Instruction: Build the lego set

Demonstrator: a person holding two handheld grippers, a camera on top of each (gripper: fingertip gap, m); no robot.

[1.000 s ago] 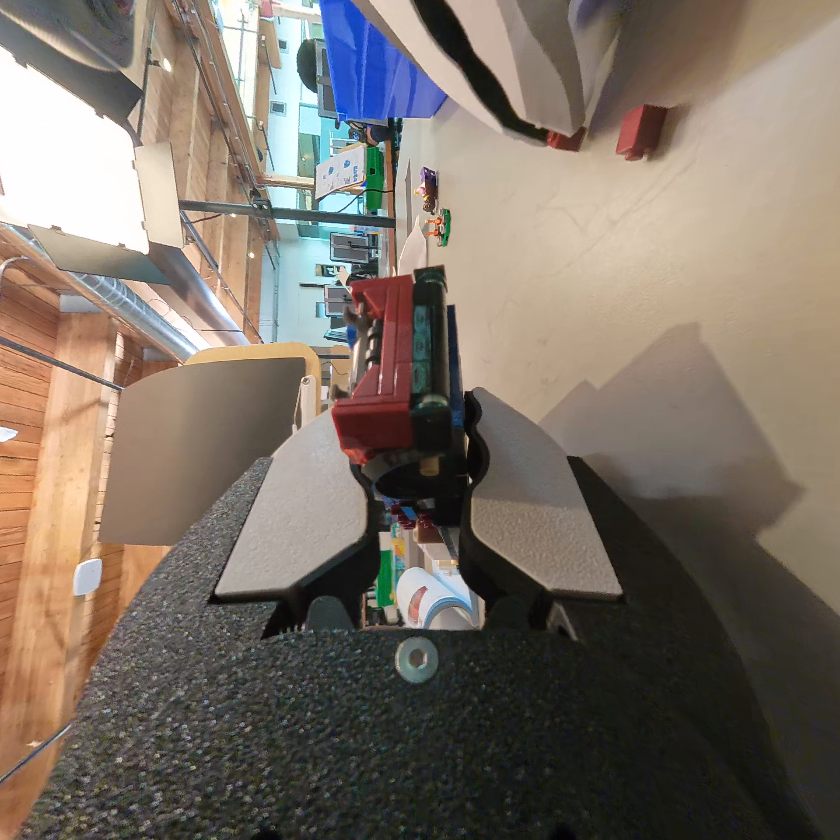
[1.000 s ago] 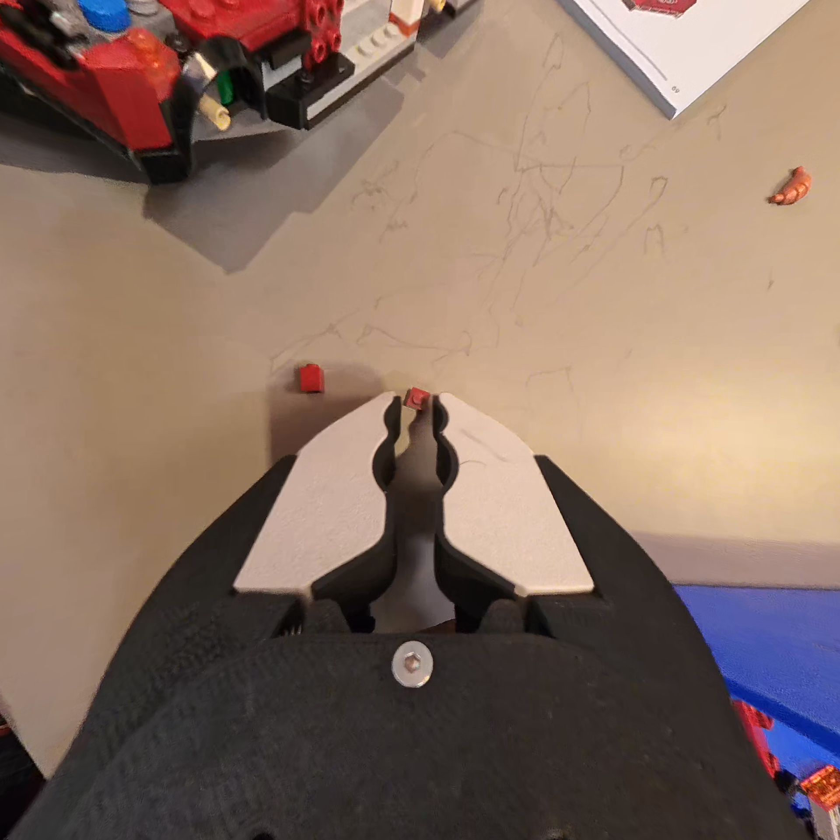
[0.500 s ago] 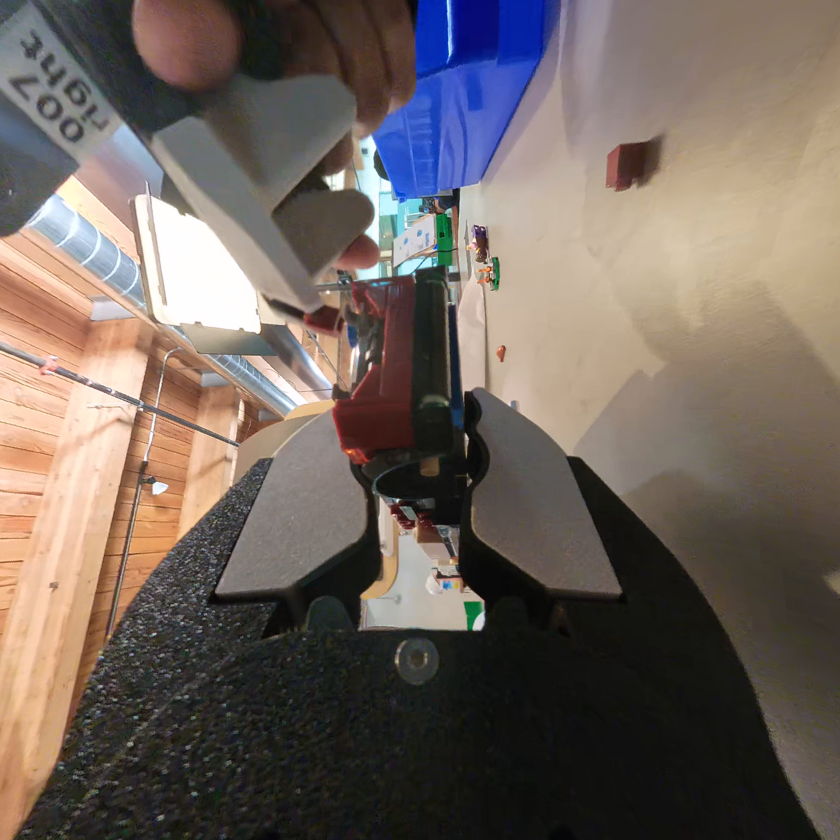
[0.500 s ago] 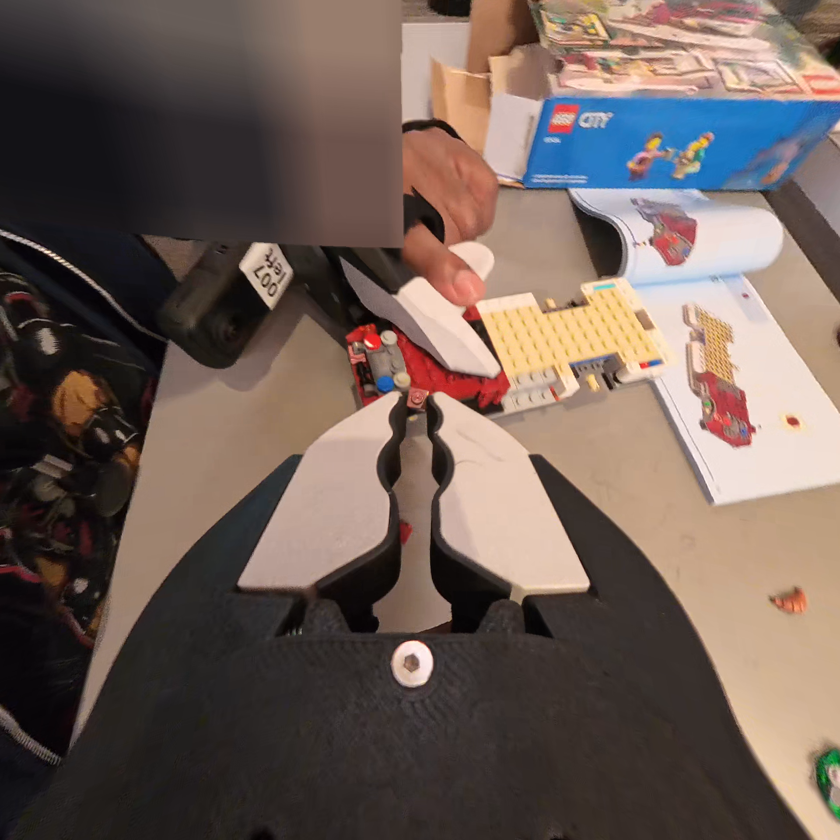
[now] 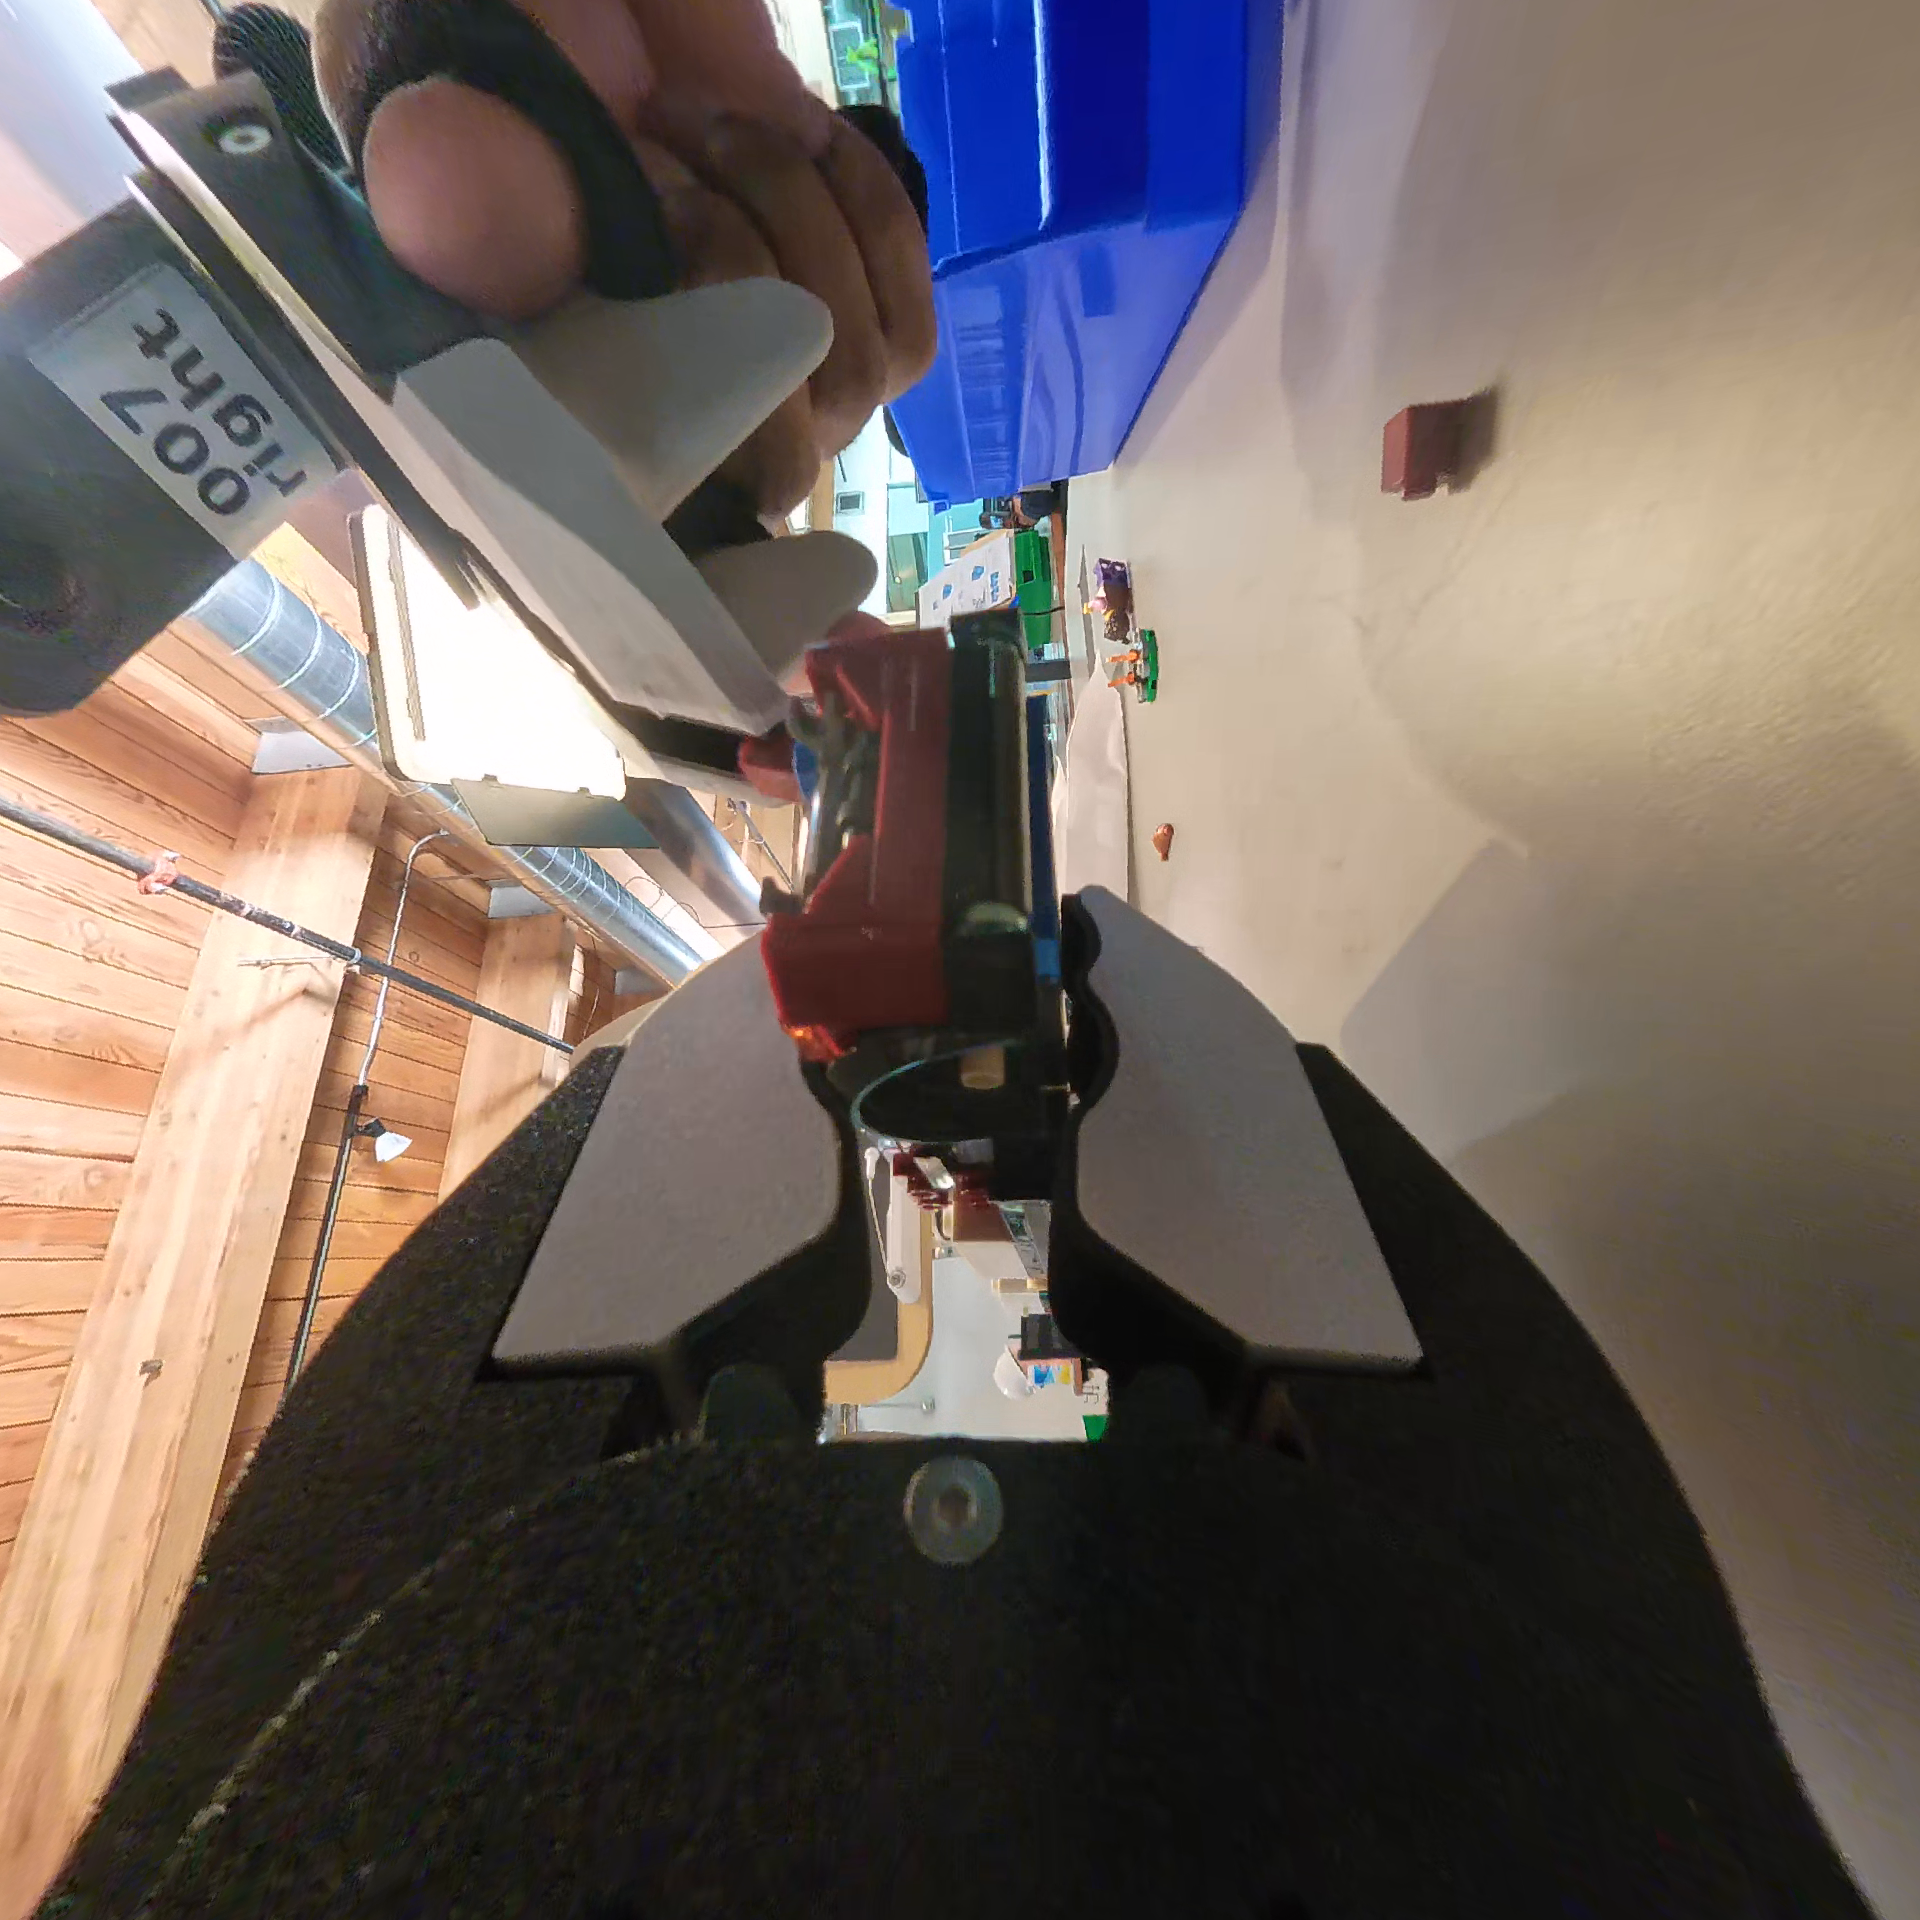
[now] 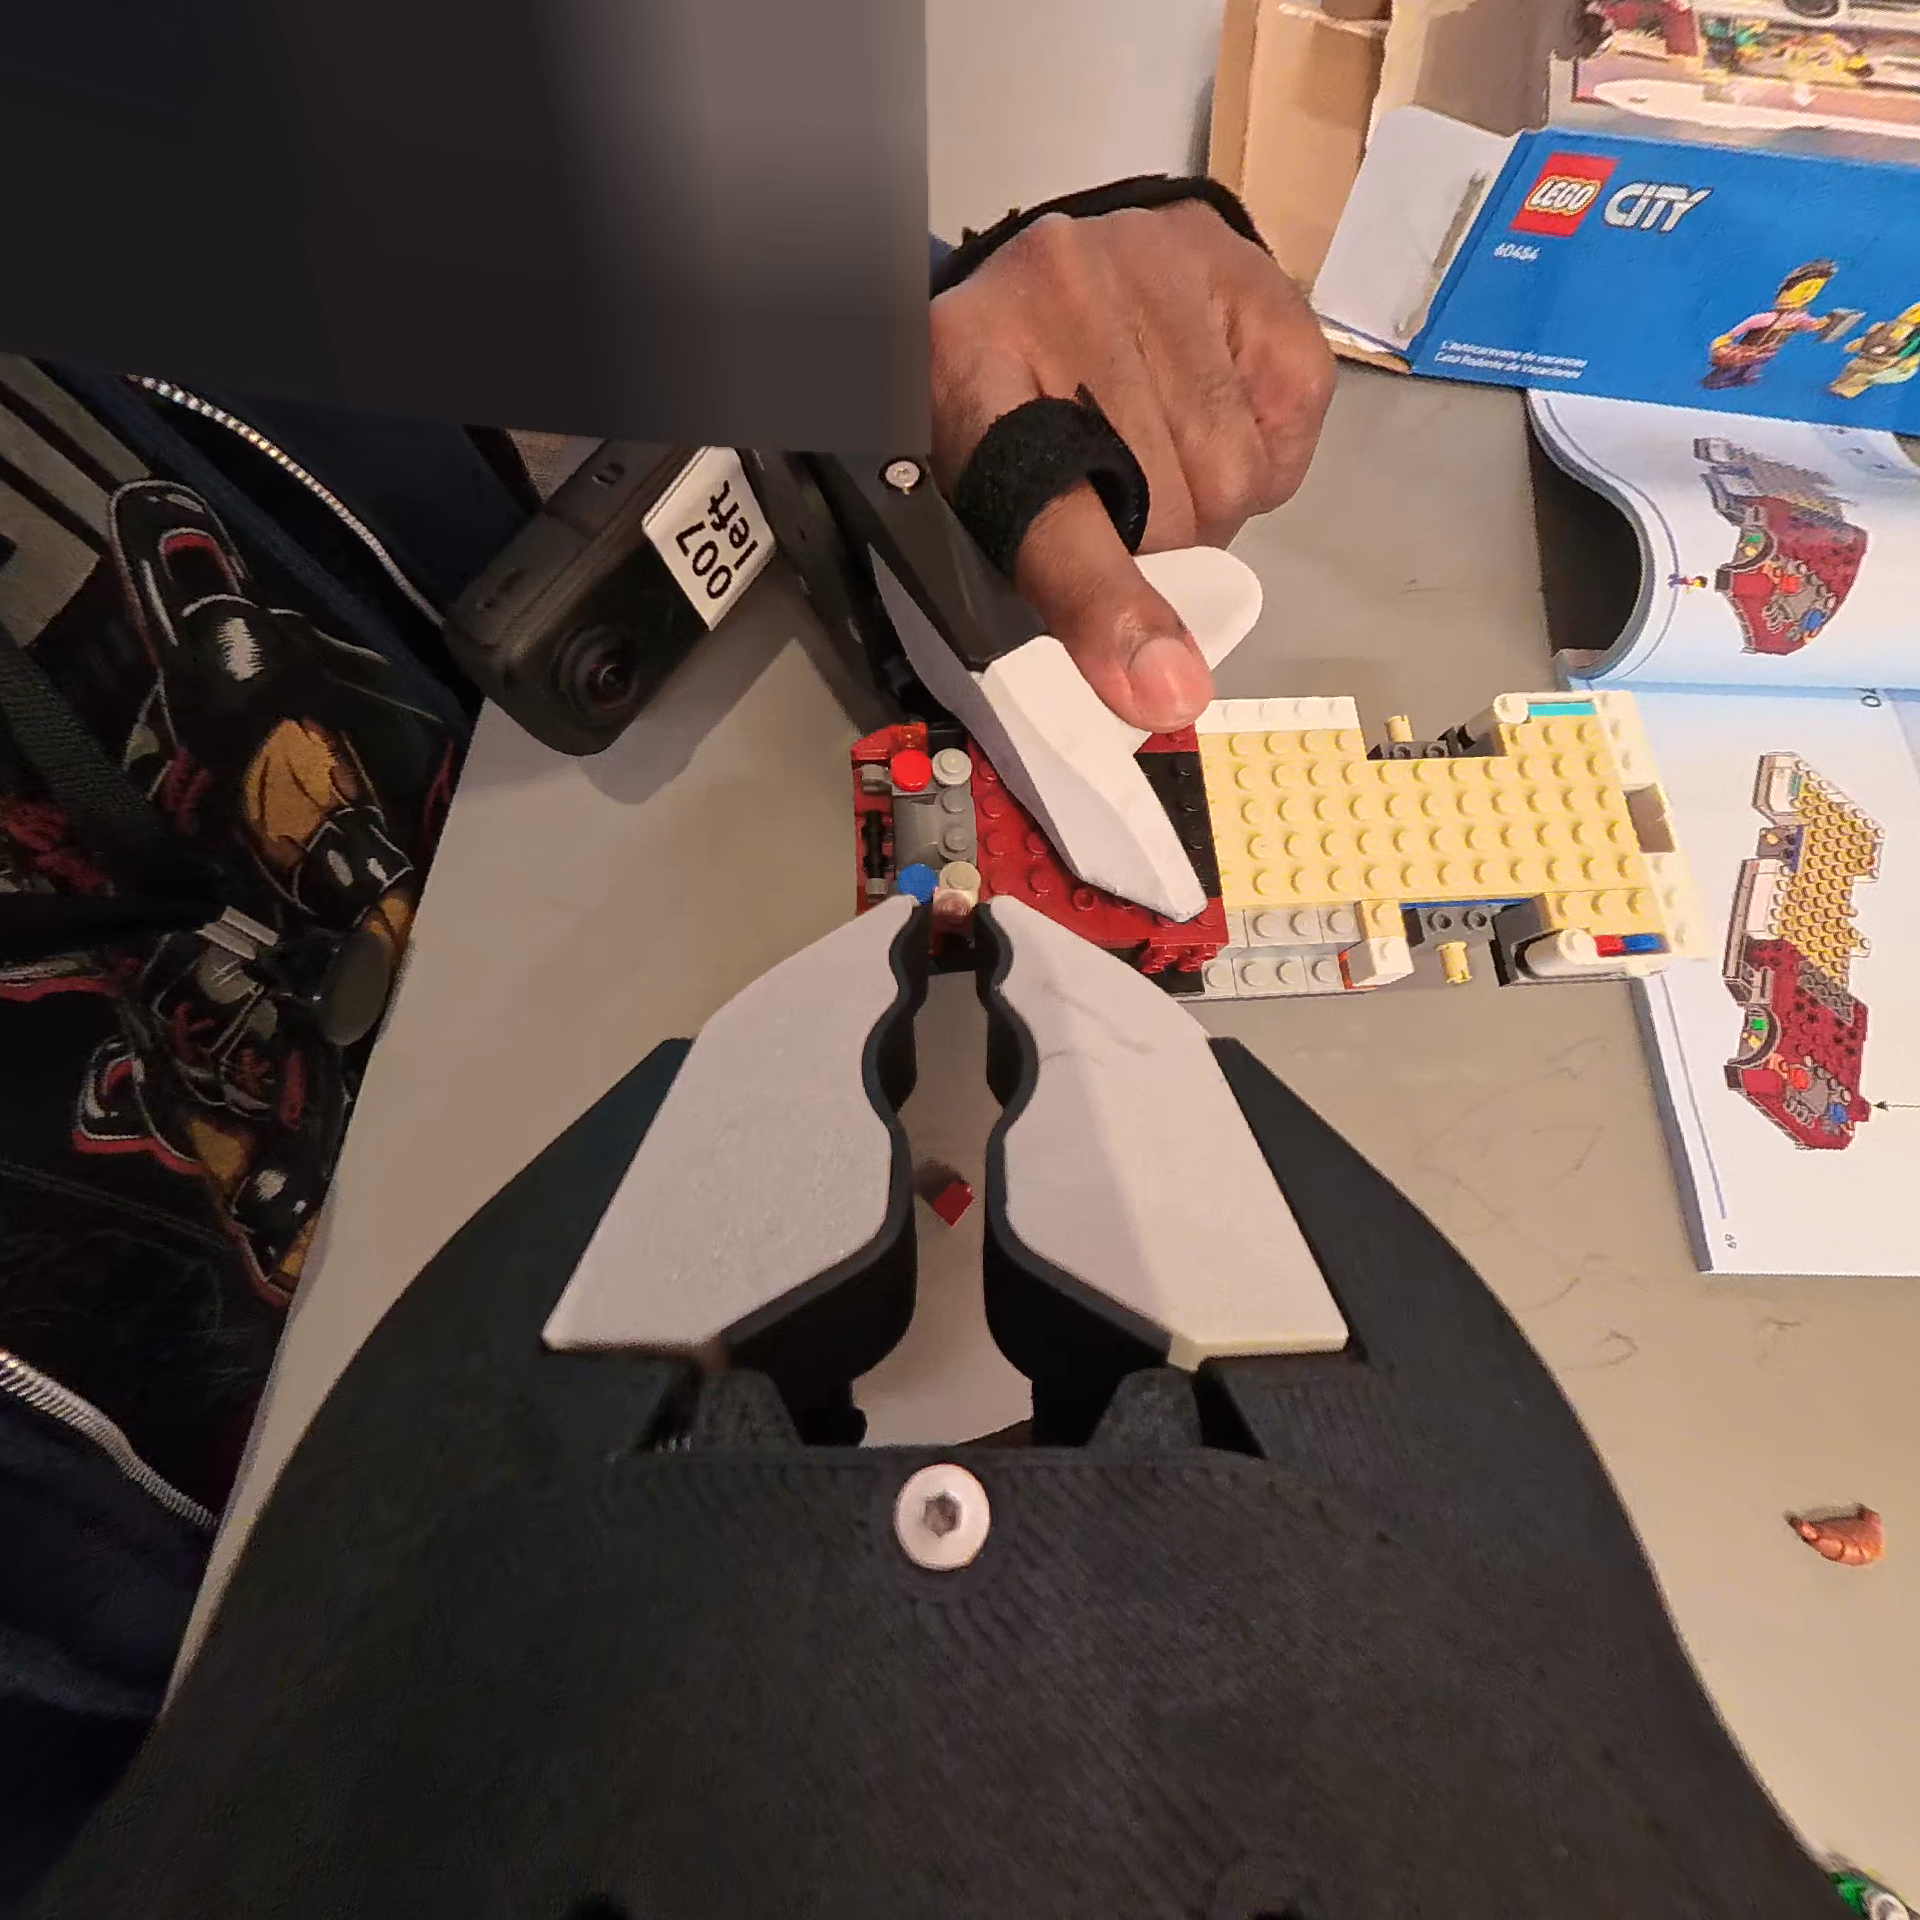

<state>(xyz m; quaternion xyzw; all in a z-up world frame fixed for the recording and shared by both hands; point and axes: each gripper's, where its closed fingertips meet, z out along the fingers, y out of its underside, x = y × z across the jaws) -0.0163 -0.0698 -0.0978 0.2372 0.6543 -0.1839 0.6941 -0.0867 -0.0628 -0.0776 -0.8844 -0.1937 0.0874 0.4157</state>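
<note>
Two grippers, one brick truck

Two grippers meet at the red brick truck (image 6: 1049,862) in mid-frame. The left gripper (image 6: 1164,831) pinches the truck's red front. The right gripper (image 6: 951,914) pinches a tiny red brick (image 6: 951,912) just beside the blue stud (image 6: 914,883). I'd keep the truck steady and the brick straight.

Two grippers (image 6: 948,914) (image 6: 1101,821); one brick vehicle model (image 6: 1351,831) at centre frame; one open instruction booklet (image 6: 1787,935) at right; one blue box (image 6: 1662,260) at upper right; two loose small red bricks, perhaps, one (image 6: 948,1197) between the near fingers, one (image 6: 951,920) at their tips; one orange piece (image 6: 1839,1548) at lower right.
</note>
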